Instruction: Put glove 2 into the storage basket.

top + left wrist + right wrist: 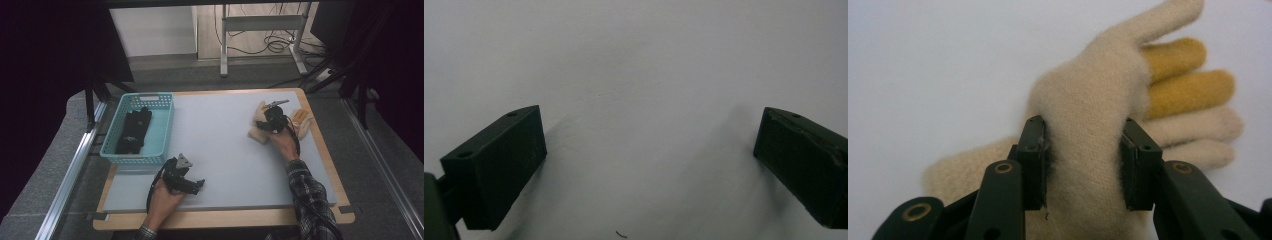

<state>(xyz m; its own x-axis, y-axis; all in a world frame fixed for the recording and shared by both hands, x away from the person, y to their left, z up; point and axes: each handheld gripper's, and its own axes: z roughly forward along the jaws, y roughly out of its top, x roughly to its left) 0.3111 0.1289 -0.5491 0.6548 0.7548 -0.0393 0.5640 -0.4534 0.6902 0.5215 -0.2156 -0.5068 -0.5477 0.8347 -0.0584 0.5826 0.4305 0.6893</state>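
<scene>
Cream glove (pixel 1088 145) lies at the bench's (pixel 220 145) two o'clock corner, pinched across its palm by the right tongs (pixel 1083 165). Lift straight up, keeping both layers gathered, then carry toward the basket (pixel 165 125) at ten o'clock. Left tongs (pixel 649 165) rest wide open, empty.

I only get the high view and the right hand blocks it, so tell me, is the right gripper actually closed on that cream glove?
Observer: Yes. In the right gripper view the right gripper pinches the cream glove across the palm, bunching the knit between both pads.
Operator: What are the yellow bits beside it?
Observer: Fingers of a yellow glove lying underneath the cream one.
Operator: And the left gripper?
Observer: The left gripper stands wide open over the bare grey mat, nothing between its jaws.
</scene>
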